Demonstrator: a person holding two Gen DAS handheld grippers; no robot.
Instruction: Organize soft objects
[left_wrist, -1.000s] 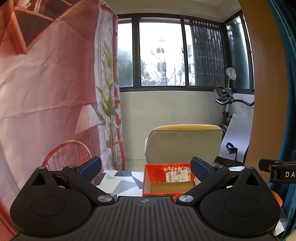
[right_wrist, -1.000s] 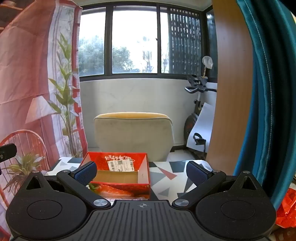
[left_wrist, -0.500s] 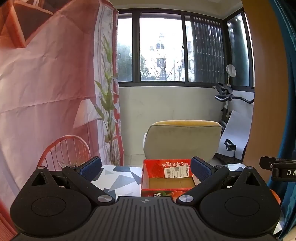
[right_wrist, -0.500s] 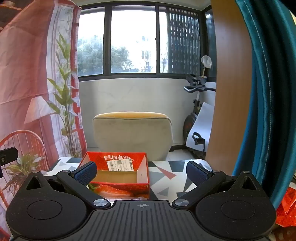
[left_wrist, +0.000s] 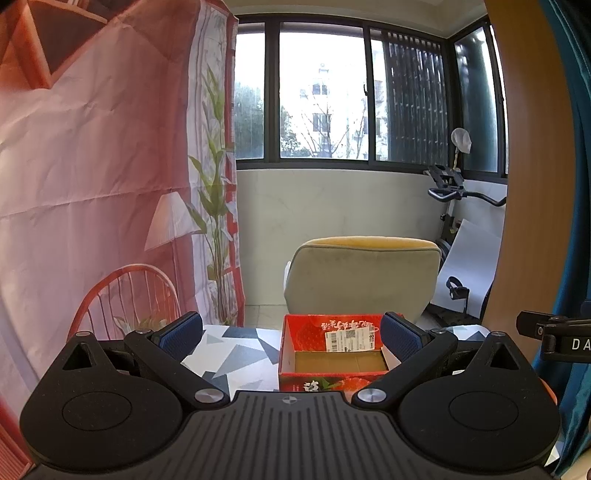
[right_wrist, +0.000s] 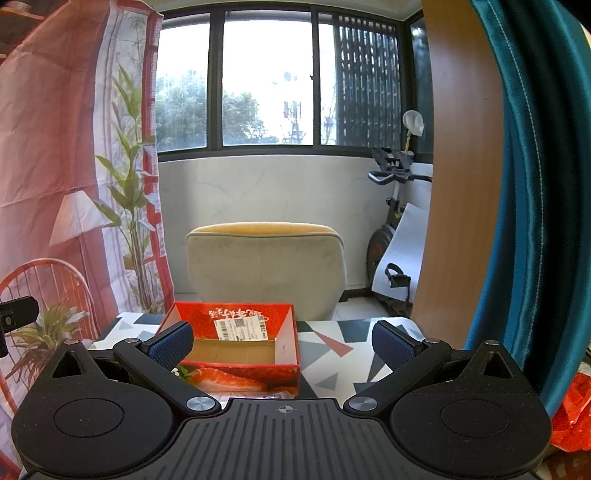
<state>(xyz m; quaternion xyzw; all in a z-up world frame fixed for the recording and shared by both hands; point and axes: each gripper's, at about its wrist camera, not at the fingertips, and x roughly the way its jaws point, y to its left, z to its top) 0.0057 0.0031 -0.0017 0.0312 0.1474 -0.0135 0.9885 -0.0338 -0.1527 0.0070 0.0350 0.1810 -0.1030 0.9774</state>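
Red cardboard box (left_wrist: 332, 349) stands open-topped on the desk (left_wrist: 236, 354), toward the far middle of its surface. Interior: bare brown cardboard floor, nothing visible inside. A white shipping label (right_wrist: 242, 328) is stuck on the inner face of the far wall. Strawberry print on the near outer wall. The desk carries a white cover with grey, black and red triangles.

Left gripper (left_wrist: 291, 336): jaws spread wide, holding nothing, blue pads clear of the box on the near side. Right gripper (right_wrist: 282, 341): likewise spread wide and empty, near the box, its left pad overlapping the box's near-left corner in view; contact cannot be confirmed.

Beyond the desk's far edge: a beige chair (right_wrist: 266, 266) with a yellow top, its back facing the desk. Far right: an exercise bike (left_wrist: 452, 221) beside a wooden panel (right_wrist: 461, 166) and a teal curtain (right_wrist: 535, 184). Left: a printed red backdrop cloth (left_wrist: 92, 184). Crumpled red material (right_wrist: 572, 413) lies at the near right edge in the right wrist view; its nature cannot be determined.
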